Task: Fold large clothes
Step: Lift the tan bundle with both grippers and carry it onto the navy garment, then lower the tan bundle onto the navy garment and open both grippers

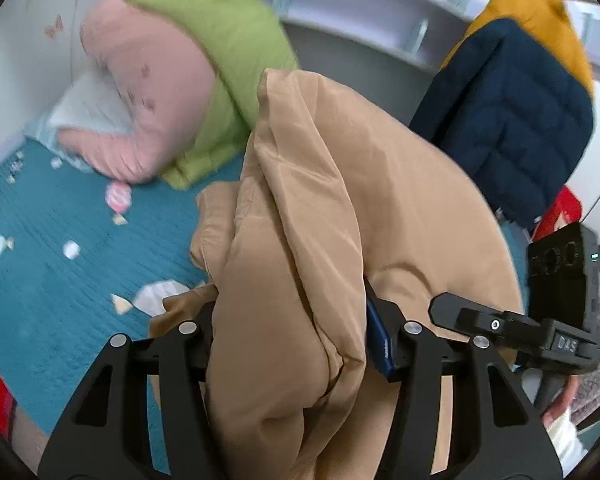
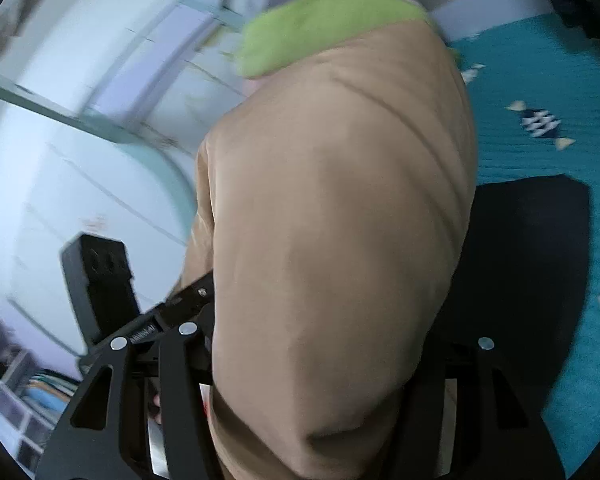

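A large tan garment (image 1: 320,220) hangs bunched between both grippers, lifted above a teal bedspread (image 1: 40,280). My left gripper (image 1: 296,344) is shut on a thick fold of the tan garment; its fingertips are buried in cloth. My right gripper (image 2: 300,360) is shut on the tan garment (image 2: 340,220), which drapes over its fingers and fills the view. In the left wrist view the right gripper (image 1: 500,328) shows at the right edge, beside the cloth. In the right wrist view the left gripper (image 2: 172,312) shows at the left, against the cloth's edge.
A pink pillow (image 1: 140,92) and a green quilt (image 1: 220,40) lie at the head of the bed. A navy and mustard puffer jacket (image 1: 520,112) hangs at the right. A dark cloth (image 2: 532,248) lies on the teal bedspread (image 2: 560,80). White cabinets (image 2: 60,160) stand behind.
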Available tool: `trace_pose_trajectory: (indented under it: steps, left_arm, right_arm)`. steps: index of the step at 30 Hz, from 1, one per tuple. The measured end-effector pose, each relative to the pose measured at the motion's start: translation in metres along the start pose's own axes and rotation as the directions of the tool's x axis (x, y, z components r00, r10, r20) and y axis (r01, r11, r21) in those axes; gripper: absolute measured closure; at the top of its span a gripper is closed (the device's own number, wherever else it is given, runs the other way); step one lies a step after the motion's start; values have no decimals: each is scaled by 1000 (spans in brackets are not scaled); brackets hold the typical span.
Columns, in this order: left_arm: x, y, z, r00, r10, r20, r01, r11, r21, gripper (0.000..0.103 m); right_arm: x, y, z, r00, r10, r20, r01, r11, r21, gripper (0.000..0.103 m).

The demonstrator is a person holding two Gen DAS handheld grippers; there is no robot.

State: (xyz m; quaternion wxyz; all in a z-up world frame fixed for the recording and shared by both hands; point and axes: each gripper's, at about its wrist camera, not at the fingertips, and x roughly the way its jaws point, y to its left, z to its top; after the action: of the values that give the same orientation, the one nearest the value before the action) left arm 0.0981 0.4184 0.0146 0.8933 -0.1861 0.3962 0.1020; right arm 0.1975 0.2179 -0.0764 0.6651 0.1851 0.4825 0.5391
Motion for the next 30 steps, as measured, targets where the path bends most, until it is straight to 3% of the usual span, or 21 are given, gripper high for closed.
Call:
trace_pose_trajectory:
  steps: [2,4,6,7,8,10,13,16,18,20,21,22,24,26,28,30]
  left_arm:
    - [53,7,-7,997,-1,-75,-1,1000,-25,48]
    - [110,13,-21,987,-4,-160,-4,999,-53,50]
    - [156,18,-37,970,-11,-243,-7,997,-71,48]
    - [173,20,-48,964,-14,-265,-8,997,-80,42]
    - [179,21,-56,968,-26,-251,5,996,-84,38]
    - [174,24,-63,976,-45,-211,31,997,-69,38]
    - [153,34,-62,980,-16,-196,14,1000,-13,36]
    - [129,42,-57,981,106,-162,-97,993,59,36]
    - [110,42,-49,968,226,-110,-214,970,114,36]
    - [96,43,-44,943,326,-68,-317,941,117,39]
    - [91,42,-41,940,335,-57,-328,938,112,39]
    - [82,40,-39,950,310,-42,-305,947,96,41]
    - [63,30,-39,974,228,2,-228,972,50,42]
    - [55,16,-45,985,173,28,-174,984,35,42]
    - [57,3,-54,992,125,17,-125,992,19,42]
    - [72,-6,-68,996,84,-42,-84,996,0,42]
  right_arm:
    - [15,-33,6,994,-104,-28,105,994,32,48]
    - [31,-64,6,965,-253,-71,256,966,26,48]
    - [48,-98,-3,894,-419,-156,424,906,-2,44]
    - [49,-109,-7,883,-434,-180,442,897,3,38]
    - [44,-115,-10,888,-420,-185,430,903,16,35]
    - [36,-114,-7,899,-395,-192,407,913,28,35]
    - [11,-99,-5,882,-436,-180,439,898,-21,33]
    - [-22,-75,-6,850,-525,-44,519,849,-100,32]
    - [-45,-57,-3,827,-556,85,562,818,-121,31]
    - [-59,-41,-10,834,-529,156,551,817,-170,32]
    - [-56,-35,-11,837,-523,163,547,815,-191,32]
    - [-51,-32,-12,840,-519,159,542,816,-202,35]
    - [-38,-34,-15,871,-479,108,491,846,-209,50]
    - [-16,-42,-16,882,-470,33,468,864,-185,74]
    - [20,-53,-18,853,-517,-69,506,852,-130,80]
    - [30,-64,-29,835,-544,-88,540,839,-67,80]
